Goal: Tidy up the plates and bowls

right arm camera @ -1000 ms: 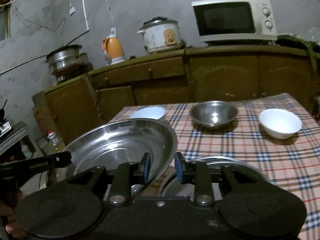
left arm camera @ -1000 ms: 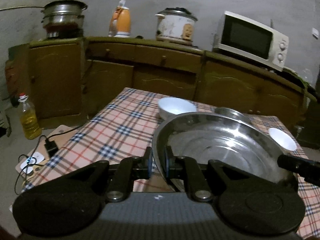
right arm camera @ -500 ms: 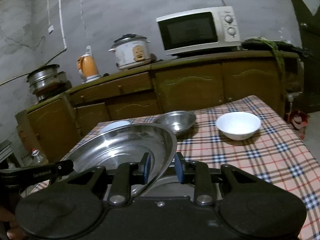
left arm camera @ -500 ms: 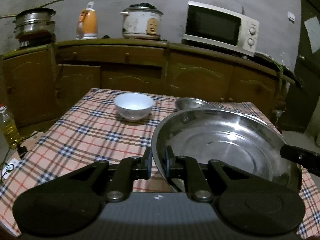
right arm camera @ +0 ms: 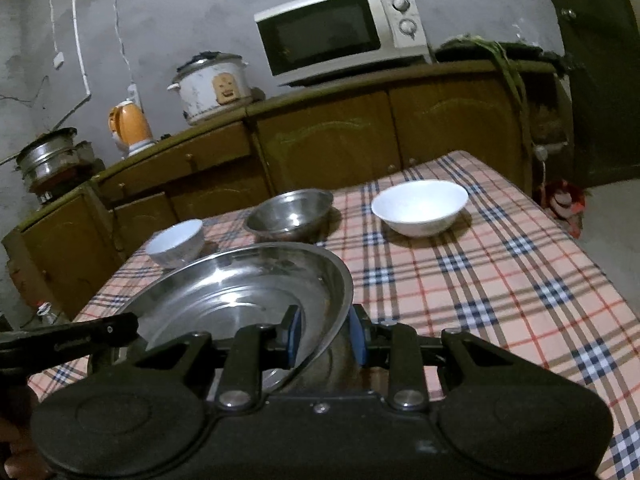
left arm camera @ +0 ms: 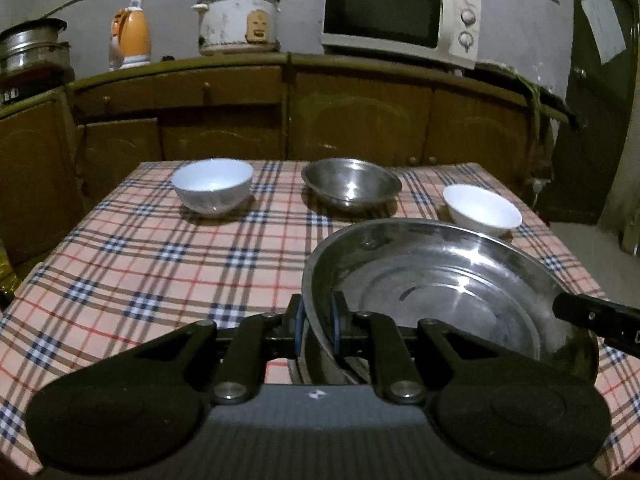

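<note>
Both tools grip one large steel basin (left arm camera: pixel 440 280) by opposite rim edges: the left tool (left arm camera: pixel 318 330) is clamped on its left rim, the right tool (right arm camera: pixel 326 338) on its right rim. The basin sits tilted over the near part of the checked worktop (left arm camera: pixel 160 264). Beyond stand a white bowl (left arm camera: pixel 212 192), a small steel bowl (left arm camera: pixel 351 188) and another white bowl (left arm camera: pixel 482 210).

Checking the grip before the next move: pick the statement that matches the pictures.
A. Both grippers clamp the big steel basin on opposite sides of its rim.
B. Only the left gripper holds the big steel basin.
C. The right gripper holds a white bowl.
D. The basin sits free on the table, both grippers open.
A: the left gripper and the right gripper each pinch the rim of the big steel basin between their pads.
</note>
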Motion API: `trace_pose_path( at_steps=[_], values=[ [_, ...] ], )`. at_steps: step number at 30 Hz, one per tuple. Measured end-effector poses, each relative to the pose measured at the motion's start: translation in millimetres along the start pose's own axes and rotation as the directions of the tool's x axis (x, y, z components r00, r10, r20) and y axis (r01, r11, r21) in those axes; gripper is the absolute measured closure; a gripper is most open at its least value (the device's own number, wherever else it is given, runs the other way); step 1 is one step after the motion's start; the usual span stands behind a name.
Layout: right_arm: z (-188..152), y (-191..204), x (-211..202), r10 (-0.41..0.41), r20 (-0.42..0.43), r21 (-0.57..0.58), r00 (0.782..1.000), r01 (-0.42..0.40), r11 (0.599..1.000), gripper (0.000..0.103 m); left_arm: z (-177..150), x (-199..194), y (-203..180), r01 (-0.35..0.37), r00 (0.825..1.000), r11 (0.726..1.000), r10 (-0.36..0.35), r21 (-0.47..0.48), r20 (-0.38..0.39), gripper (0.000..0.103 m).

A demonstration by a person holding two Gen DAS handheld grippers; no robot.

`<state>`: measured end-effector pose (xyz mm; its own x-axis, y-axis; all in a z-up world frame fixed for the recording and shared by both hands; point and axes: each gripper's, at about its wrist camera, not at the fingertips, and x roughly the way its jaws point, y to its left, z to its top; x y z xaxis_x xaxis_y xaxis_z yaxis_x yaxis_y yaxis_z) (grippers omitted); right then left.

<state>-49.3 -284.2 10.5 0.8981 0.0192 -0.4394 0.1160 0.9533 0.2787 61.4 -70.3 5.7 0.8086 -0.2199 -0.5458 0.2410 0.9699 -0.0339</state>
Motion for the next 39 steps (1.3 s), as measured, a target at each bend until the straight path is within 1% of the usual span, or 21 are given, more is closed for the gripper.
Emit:
trace_pose_path(
  at_steps=[13,18,22,29,30,33,34,35,36,39],
  values=[
    [-14.7,-9.5,27.2,-0.019,-0.057,0.007,0.998,0.02,1.0,0.069,-11.8,23.3,-3.9,-0.016,0.998,1.0,0.017,0.019,-0.053,0.088],
    [-20.3,-8.9,36.0,-0.036,-0.077,-0.012,0.996,0.036,0.999,0.069,-18.1,32.8,-2.4,-0.013,0.997,1.0,0.015,0.02,-0.081,0.088],
    [-22.1,-5.1,39.1,-0.046,-0.072,-0.042,0.996,0.043,0.998,0.069,-22.1,39.4,0.2,-0.013,0.995,1.0,0.014,0.016,-0.098,0.087],
    [-25.7,-1.5,49.6,-0.056,-0.092,-0.07,0.994,0.05,0.996,0.069,-26.6,48.8,3.8,-0.022,0.995,1.0,0.024,0.019,-0.101,0.087],
    [-26.2,-0.9,51.1,-0.056,-0.095,-0.073,0.994,0.05,0.996,0.066,-26.8,49.4,4.0,-0.021,0.995,1.0,0.023,0.019,-0.098,0.086],
    [-26.9,0.3,53.4,-0.05,-0.096,-0.08,0.994,0.042,0.996,0.059,-26.3,50.6,5.0,-0.011,0.996,1.0,0.012,0.016,-0.089,0.077],
    [-26.4,0.3,52.5,-0.046,-0.093,-0.08,0.995,0.038,0.996,0.055,-26.3,50.3,5.2,-0.009,0.996,1.0,0.01,0.015,-0.087,0.068],
    [-25.4,0.0,50.1,-0.044,-0.083,-0.078,0.996,0.038,0.996,0.049,-26.3,49.4,5.6,-0.014,0.996,1.0,0.015,0.013,-0.083,0.063],
    [-23.4,-0.8,46.4,-0.044,-0.071,-0.076,0.997,0.038,0.996,0.046,-26.0,48.8,6.7,-0.019,0.997,1.0,0.02,0.009,-0.078,0.055],
    [-16.3,-4.9,33.4,-0.02,-0.043,-0.071,0.999,0.017,0.997,0.045,-23.5,44.9,13.2,-0.022,0.998,1.0,0.021,-0.01,-0.064,0.051]
  ],
)
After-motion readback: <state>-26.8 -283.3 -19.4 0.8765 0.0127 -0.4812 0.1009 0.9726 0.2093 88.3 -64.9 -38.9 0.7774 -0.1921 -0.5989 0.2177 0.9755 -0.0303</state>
